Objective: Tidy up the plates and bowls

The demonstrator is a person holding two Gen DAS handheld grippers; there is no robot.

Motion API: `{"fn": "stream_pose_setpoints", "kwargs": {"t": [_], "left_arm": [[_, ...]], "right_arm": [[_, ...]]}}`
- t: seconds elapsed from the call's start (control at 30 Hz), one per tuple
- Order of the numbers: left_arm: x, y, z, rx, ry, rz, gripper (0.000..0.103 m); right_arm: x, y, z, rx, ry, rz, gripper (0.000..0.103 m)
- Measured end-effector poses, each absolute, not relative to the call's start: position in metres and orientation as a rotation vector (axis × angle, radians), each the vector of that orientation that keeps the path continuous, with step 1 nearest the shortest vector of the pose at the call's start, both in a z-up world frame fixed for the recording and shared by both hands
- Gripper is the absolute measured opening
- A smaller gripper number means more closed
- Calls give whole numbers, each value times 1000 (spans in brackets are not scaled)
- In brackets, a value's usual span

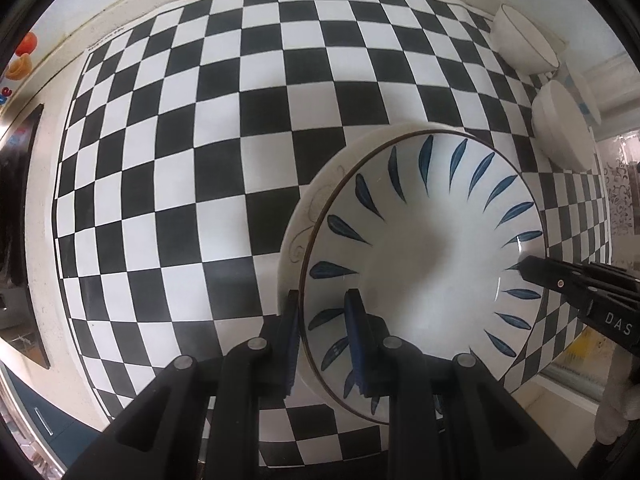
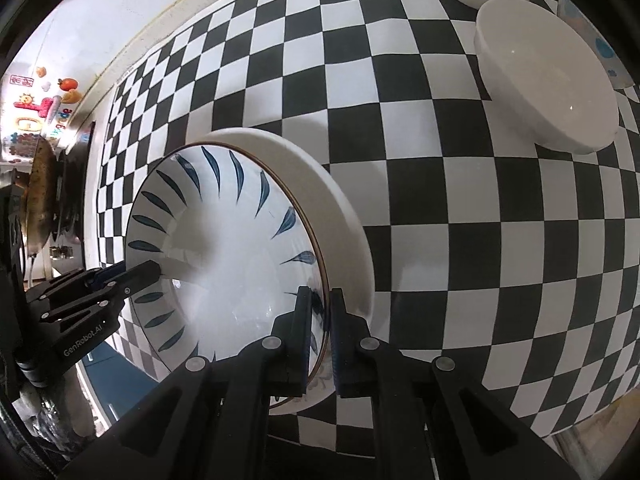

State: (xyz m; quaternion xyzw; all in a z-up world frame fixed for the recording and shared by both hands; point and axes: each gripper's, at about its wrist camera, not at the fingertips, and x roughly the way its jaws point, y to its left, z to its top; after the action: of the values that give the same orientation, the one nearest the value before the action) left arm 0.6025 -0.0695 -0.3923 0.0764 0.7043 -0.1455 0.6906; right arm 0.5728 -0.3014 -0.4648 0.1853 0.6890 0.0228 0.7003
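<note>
Checkered tabletop (image 1: 200, 140) below, I've got both grippers, left (image 1: 324, 312) and right (image 2: 320, 308), pinching opposite rims of the blue-leaf white ceramic bowl (image 1: 420, 248) between them.

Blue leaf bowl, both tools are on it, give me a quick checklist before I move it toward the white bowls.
1. Left tool straddles the blue leaf bowl rim: ok.
2. Right tool straddles the opposite rim: ok.
3. Grip firmness on both sides: cannot tell.
4. Bowl empty: ok.
5. Bowl lifted off the checkered mat: cannot tell.
6. Two white bowls stand apart from it: ok.
</note>
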Motion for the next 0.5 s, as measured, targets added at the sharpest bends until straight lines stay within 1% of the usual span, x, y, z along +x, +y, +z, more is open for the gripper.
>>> {"fn": "stream_pose_setpoints", "kwargs": {"t": [0.37, 0.5], "left_arm": [[603, -94, -403, 209, 1584, -314, 19], [602, -90, -402, 207, 1586, -303, 19]], "right_arm": [[573, -301, -474, 407, 1563, 24, 11], [575, -297, -473, 401, 1578, 5, 13]]}}
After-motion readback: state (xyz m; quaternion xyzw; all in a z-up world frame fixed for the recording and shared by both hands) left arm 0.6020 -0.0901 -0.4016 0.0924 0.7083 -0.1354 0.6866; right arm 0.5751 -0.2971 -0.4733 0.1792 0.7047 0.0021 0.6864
